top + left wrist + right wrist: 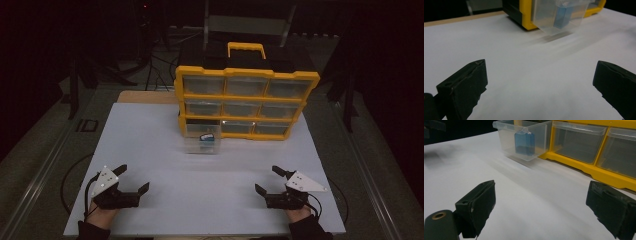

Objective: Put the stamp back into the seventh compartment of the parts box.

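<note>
One drawer (202, 144), one blue block (206, 136)

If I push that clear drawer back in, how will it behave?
The clear drawer looks like thin rigid plastic, so probably light and apt to slide easily on the smooth white table. The blue item inside may shift.

Behind your work area you have a white board (150, 150) laid over a wooden tabletop (145, 97), with grey floor (45, 140) to either side, a dark stand (75, 85) at the left, and a grey frame (247, 22) at the far end.
</note>
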`<action>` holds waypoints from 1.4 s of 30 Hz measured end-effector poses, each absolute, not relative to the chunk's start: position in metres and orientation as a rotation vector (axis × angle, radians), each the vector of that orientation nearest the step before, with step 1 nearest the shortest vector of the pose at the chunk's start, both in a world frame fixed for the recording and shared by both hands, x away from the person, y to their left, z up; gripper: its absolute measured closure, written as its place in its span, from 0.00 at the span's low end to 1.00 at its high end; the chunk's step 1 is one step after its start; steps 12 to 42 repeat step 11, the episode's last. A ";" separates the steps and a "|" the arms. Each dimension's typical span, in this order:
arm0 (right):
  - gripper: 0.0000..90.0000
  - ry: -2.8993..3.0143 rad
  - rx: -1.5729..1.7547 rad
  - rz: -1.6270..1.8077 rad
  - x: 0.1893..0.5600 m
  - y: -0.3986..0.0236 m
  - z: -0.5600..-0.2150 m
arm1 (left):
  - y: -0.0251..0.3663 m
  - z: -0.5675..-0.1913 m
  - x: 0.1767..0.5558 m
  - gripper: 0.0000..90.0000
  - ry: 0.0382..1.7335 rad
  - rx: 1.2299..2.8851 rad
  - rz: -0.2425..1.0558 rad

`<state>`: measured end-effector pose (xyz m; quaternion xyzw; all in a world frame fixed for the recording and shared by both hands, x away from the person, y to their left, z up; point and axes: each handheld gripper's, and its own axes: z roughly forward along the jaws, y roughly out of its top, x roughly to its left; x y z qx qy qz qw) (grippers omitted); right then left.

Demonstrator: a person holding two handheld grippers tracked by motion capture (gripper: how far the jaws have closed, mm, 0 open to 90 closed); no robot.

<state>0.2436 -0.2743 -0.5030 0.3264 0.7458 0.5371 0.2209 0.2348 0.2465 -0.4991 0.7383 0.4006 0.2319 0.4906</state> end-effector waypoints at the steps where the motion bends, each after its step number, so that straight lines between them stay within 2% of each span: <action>1: 0.10 2.062 0.900 1.483 0.244 -0.274 -0.503 | 0.247 -0.500 0.235 0.00 0.981 1.788 0.568; 42: 0.10 2.063 0.901 1.481 0.244 -0.274 -0.504 | 0.246 -0.503 0.237 0.00 0.988 1.803 0.558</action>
